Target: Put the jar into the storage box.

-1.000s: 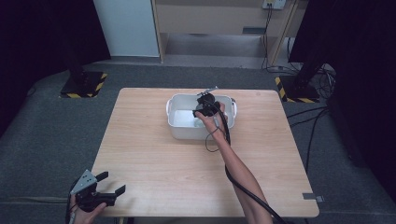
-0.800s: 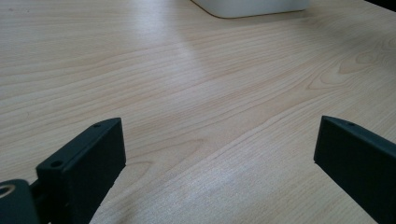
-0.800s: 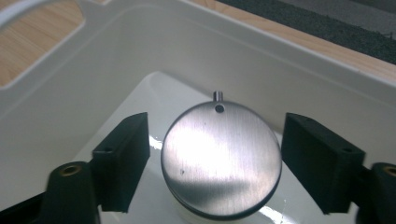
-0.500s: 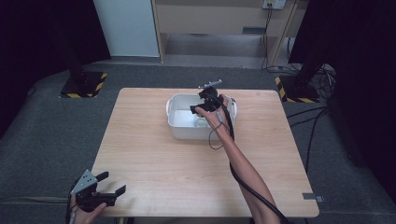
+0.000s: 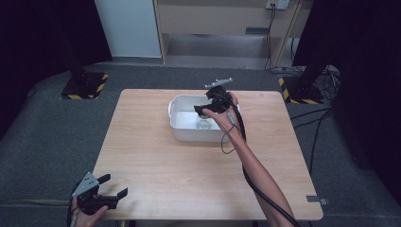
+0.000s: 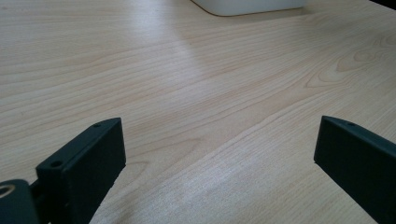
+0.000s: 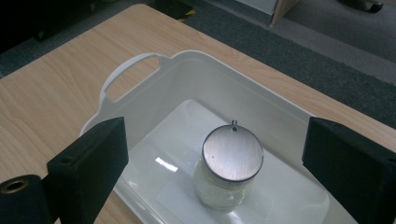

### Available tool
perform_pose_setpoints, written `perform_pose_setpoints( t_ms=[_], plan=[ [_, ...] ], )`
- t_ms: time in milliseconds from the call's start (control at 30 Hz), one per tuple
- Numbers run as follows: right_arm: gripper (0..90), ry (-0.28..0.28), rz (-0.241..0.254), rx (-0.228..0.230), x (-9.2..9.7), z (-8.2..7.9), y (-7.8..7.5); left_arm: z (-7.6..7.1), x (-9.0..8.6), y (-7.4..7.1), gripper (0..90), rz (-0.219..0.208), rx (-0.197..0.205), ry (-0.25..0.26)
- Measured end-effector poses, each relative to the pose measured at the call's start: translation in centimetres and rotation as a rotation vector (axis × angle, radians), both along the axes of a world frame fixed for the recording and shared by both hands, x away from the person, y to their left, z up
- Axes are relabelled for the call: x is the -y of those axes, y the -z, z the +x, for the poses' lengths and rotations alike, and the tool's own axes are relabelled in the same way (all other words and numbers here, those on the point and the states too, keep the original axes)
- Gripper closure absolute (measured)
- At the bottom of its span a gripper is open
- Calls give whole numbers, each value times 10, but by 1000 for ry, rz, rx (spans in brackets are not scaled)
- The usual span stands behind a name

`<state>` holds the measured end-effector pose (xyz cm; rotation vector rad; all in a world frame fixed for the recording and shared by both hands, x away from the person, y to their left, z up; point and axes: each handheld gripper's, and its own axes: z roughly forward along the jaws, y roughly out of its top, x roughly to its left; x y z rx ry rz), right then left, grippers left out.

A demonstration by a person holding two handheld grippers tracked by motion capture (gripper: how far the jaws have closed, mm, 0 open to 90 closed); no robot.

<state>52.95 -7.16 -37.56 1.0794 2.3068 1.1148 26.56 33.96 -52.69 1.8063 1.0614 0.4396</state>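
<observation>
In the white plastic tub point(image 7: 154, 84) at the table's far side: small glass jar with a round brushed-metal lid point(image 7: 232, 154), upright on the tub floor. Right gripper point(image 5: 206, 108) above it, jaws have just been opening, now wide, nothing between them. Left gripper point(image 5: 112, 191) at the near left corner of the light wooden table point(image 5: 189, 170), jaws spread wide, empty.
</observation>
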Motion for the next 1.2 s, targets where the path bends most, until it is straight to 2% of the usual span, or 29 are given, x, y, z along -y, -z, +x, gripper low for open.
perform_pose_setpoints(
  t_ms=[67,267,400,567,767,1000,1200],
  plan=[
    [59,-19,8,19,6,-8,-6,0,0,0,6,1,-1,1],
    [53,-49,34,29,16,-25,-11,0,0,0,6,-1,-4,1],
    [48,-76,52,62,26,-42,-15,0,1,0,6,0,-4,2],
    [44,-95,69,79,34,-55,-17,0,0,0,5,-2,-4,0],
    [31,-120,86,97,49,-76,-16,1,1,1,5,-2,-8,0],
    [30,-132,119,111,65,-93,-13,2,1,1,4,-7,-13,-3],
    [30,-143,125,130,86,-113,-3,2,1,1,4,-7,-10,-2]
  ],
)
